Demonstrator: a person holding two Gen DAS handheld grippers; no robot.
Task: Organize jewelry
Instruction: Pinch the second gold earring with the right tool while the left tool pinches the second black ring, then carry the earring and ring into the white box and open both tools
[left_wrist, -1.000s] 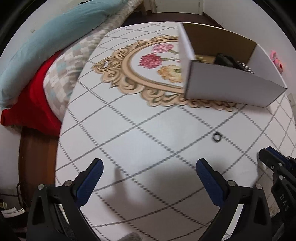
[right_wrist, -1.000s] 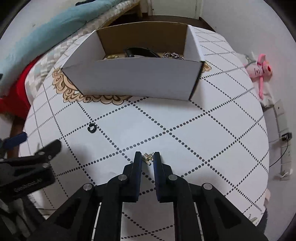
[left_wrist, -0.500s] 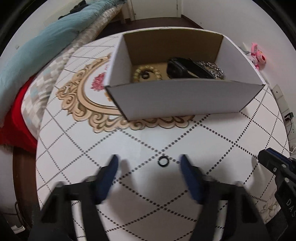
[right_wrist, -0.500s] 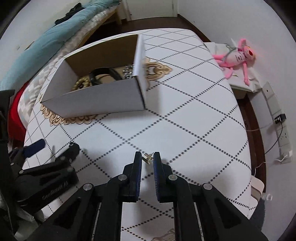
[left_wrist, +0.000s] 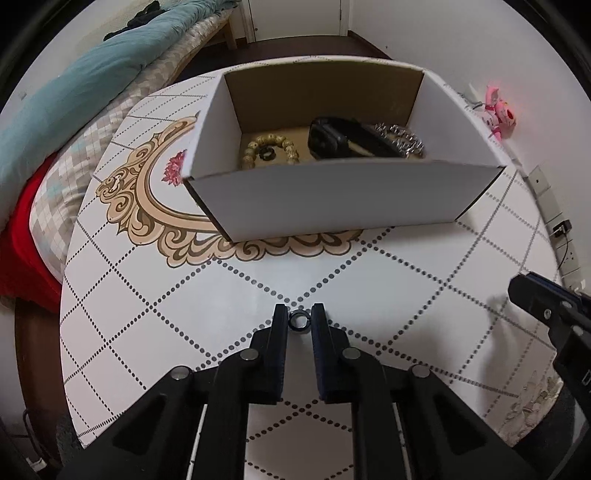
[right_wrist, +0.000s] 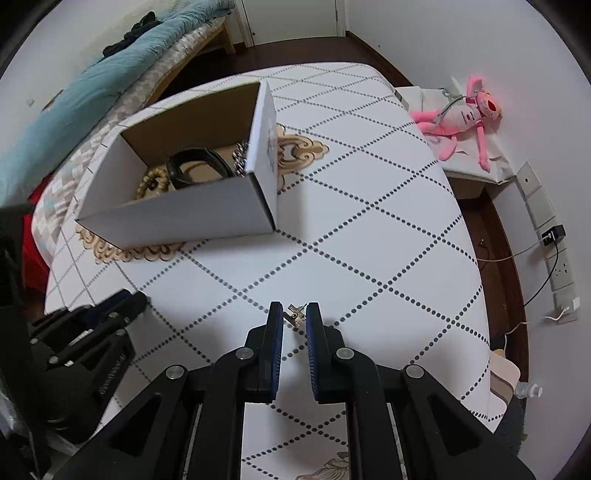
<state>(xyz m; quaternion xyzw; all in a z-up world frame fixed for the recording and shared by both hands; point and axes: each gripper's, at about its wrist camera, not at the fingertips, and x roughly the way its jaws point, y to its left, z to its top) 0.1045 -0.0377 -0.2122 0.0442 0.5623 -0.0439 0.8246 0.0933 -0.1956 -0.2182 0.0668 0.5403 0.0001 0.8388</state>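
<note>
My left gripper (left_wrist: 299, 320) is shut on a small black ring (left_wrist: 299, 319), low over the white table. My right gripper (right_wrist: 294, 317) is shut on a small gold earring (right_wrist: 294, 318) above the table's right half. An open white cardboard box (left_wrist: 332, 192) stands at the table's middle; it also shows in the right wrist view (right_wrist: 184, 218). Inside the box lie a beaded bracelet (left_wrist: 269, 149), a black band (left_wrist: 351, 142) and a silver chain (left_wrist: 400, 138). The right gripper shows at the right edge of the left wrist view (left_wrist: 546, 310).
The round table (right_wrist: 369, 229) has a dotted diamond pattern and a gold floral motif (left_wrist: 155, 206). A bed with teal and red bedding (left_wrist: 55, 110) stands at the left. A pink plush toy (right_wrist: 461, 118) and wall sockets (right_wrist: 554, 258) are at the right.
My left gripper swung toward the box, moved over the black ring and closed on it. My right gripper, holding the earring, turned to the right; the box now sits left in its view.
</note>
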